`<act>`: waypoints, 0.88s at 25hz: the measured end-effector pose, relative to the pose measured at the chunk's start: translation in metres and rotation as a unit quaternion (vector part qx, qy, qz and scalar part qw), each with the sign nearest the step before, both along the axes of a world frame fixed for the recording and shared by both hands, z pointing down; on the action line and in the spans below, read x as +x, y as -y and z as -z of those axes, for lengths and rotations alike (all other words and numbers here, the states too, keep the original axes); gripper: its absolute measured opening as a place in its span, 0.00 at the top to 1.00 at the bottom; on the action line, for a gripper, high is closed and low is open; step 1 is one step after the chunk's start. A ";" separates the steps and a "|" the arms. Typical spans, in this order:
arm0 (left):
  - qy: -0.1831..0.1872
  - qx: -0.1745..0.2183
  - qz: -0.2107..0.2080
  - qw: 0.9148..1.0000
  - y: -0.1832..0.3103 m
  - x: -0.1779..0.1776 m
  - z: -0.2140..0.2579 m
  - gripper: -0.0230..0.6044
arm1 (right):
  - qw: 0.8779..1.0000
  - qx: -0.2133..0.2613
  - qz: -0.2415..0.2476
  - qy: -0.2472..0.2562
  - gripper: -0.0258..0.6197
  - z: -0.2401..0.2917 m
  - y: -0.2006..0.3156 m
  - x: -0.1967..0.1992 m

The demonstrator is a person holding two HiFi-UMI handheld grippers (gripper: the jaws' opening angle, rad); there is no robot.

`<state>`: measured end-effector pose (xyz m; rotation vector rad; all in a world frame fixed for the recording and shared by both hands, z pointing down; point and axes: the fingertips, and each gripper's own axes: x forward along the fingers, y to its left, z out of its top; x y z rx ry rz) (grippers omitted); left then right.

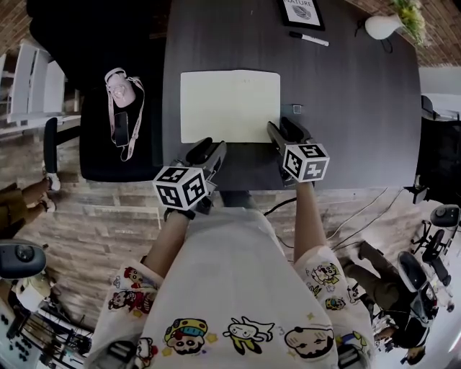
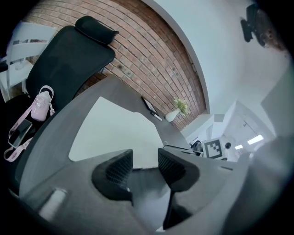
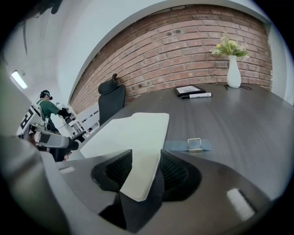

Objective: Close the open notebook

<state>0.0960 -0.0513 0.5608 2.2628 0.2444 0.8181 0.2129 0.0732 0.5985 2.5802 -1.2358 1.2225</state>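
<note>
The open notebook (image 1: 229,106) lies flat on the dark table (image 1: 360,108), blank white pages up. My left gripper (image 1: 207,148) hovers at the notebook's near left corner. In the left gripper view its jaws (image 2: 144,164) stand apart with only table between them, and the notebook (image 2: 115,133) lies just beyond. My right gripper (image 1: 279,130) is at the near right corner. In the right gripper view its jaws (image 3: 146,167) stand wide, with the corner of the notebook (image 3: 138,137) showing in the gap and the pads clear of it.
A thin strap with a square buckle (image 3: 195,145) lies just right of the notebook. A pen (image 1: 310,39), a framed card (image 1: 301,12) and a white vase (image 1: 382,27) stand at the far edge. Left of the table is a black chair (image 1: 115,155) with a pink pouch (image 1: 117,88).
</note>
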 end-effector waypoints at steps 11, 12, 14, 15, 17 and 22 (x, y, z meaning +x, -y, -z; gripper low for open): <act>0.032 -0.077 0.035 0.996 -0.010 -0.007 -0.018 0.68 | 0.998 -0.037 0.016 0.046 0.66 -0.015 -0.001 0.001; 0.035 -0.081 0.037 0.995 -0.010 -0.008 -0.019 0.68 | 0.998 -0.037 0.015 0.048 0.65 -0.015 -0.001 0.002; 0.041 -0.095 0.043 0.994 -0.011 -0.009 -0.022 0.67 | 0.998 -0.037 0.014 0.050 0.64 -0.015 -0.001 0.002; 0.044 -0.105 0.048 0.992 -0.011 -0.010 -0.023 0.66 | 0.998 -0.037 0.014 0.051 0.64 -0.014 -0.001 0.003; 0.052 -0.133 0.059 0.988 -0.014 -0.010 -0.025 0.64 | 0.998 -0.035 0.014 0.054 0.65 -0.013 -0.002 0.003; 0.063 -0.205 0.089 0.973 -0.021 -0.007 -0.027 0.57 | 0.998 -0.033 0.016 0.058 0.65 -0.012 -0.004 0.005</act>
